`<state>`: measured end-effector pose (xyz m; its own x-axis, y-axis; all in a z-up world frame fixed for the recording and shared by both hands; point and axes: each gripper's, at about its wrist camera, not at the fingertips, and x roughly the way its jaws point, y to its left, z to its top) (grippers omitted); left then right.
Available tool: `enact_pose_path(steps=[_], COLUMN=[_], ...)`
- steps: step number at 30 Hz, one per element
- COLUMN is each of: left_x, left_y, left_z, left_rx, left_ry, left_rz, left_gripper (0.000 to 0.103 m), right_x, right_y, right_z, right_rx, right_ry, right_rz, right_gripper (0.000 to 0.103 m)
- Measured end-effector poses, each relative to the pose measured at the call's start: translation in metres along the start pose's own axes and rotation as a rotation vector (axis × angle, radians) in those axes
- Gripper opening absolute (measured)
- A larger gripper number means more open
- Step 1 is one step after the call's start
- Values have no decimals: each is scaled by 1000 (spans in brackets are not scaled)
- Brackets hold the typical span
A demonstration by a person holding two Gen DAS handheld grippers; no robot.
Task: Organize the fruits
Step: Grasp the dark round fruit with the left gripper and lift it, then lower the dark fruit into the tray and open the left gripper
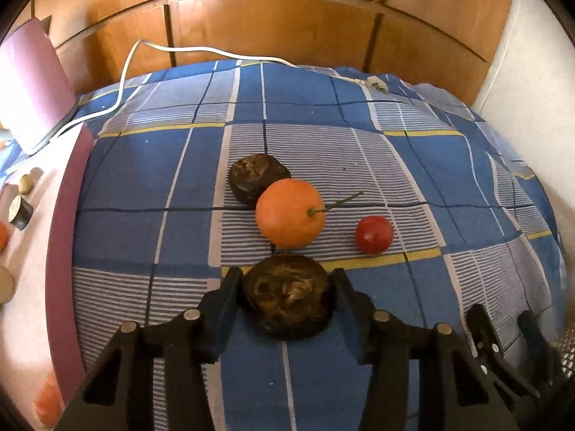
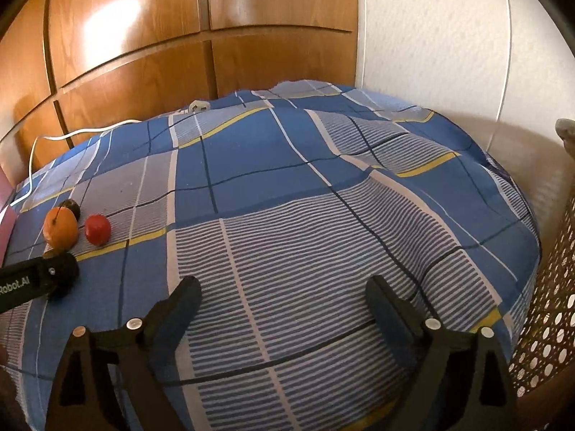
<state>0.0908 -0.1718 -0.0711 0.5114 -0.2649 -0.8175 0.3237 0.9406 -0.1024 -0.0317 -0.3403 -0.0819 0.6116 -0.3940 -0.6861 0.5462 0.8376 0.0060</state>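
On the blue checked bed cover lie an orange with a green stalk, a small red fruit to its right and a dark brown wrinkled fruit behind it. A second dark brown fruit lies nearest, and my left gripper is shut on it, a finger against each side. In the right wrist view the orange and red fruit show at far left. My right gripper stands wide open over bare cover with nothing between its fingers.
A pink board with several small round items borders the cover on the left, with a pink panel behind it. A white cable runs along the back. A perforated basket wall stands at the right, by the white wall.
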Motion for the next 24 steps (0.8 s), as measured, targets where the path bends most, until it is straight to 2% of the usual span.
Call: enact_pose_path(steps=[6, 12, 19, 24], left_x=[-8, -36, -79, -92], left_y=[8, 25, 74, 134], left_z=[-1, -4, -1, 8], left_rx=[-11, -32, -146, -297], left_ry=[-3, -39, -109, -148], left_rz=[-47, -70, -68, -11], left_gripper=[50, 50, 50, 50], right_x=[2, 2, 3, 4], right_y=[3, 3, 3, 4], right_z=[0, 1, 1, 2], right_rx=[-6, -10, -12, -14], right_ry=[-2, 1, -6, -2], right_rz=[-3, -4, -7, -10], right_gripper=[100, 101, 102, 102])
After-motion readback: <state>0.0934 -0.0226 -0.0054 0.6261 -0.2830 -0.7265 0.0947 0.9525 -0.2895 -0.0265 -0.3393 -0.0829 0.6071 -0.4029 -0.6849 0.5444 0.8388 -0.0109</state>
